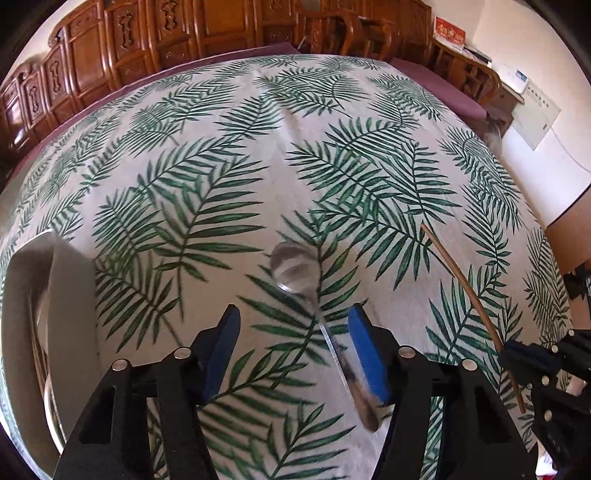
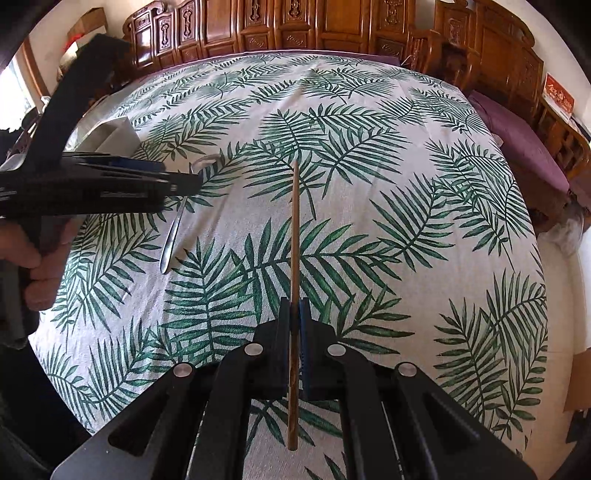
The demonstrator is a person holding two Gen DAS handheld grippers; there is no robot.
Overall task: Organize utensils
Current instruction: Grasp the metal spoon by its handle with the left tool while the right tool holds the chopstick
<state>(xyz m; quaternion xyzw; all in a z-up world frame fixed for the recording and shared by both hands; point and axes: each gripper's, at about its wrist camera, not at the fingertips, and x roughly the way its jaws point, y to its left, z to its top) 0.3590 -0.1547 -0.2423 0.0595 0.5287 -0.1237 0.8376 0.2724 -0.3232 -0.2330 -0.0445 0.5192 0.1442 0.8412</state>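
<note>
A metal spoon [image 1: 295,264] lies on the leaf-print tablecloth, bowl away from me, handle running back between the blue pads of my left gripper [image 1: 295,332]. The jaws stand wide apart around the handle; the right pad [image 1: 367,354] is close beside it. The spoon also shows in the right wrist view [image 2: 171,236] under the left gripper [image 2: 181,181]. My right gripper [image 2: 294,314] is shut on a brown wooden chopstick [image 2: 294,229] that points forward above the cloth. In the left wrist view the chopstick [image 1: 469,291] and right gripper [image 1: 517,354] are at the right.
A grey utensil tray [image 1: 26,314] with several utensils inside stands at the left edge of the left wrist view; it shows far left in the right wrist view [image 2: 118,134]. Carved wooden cabinets [image 2: 295,26] and chairs stand behind the table. A hand [image 2: 33,266] holds the left gripper.
</note>
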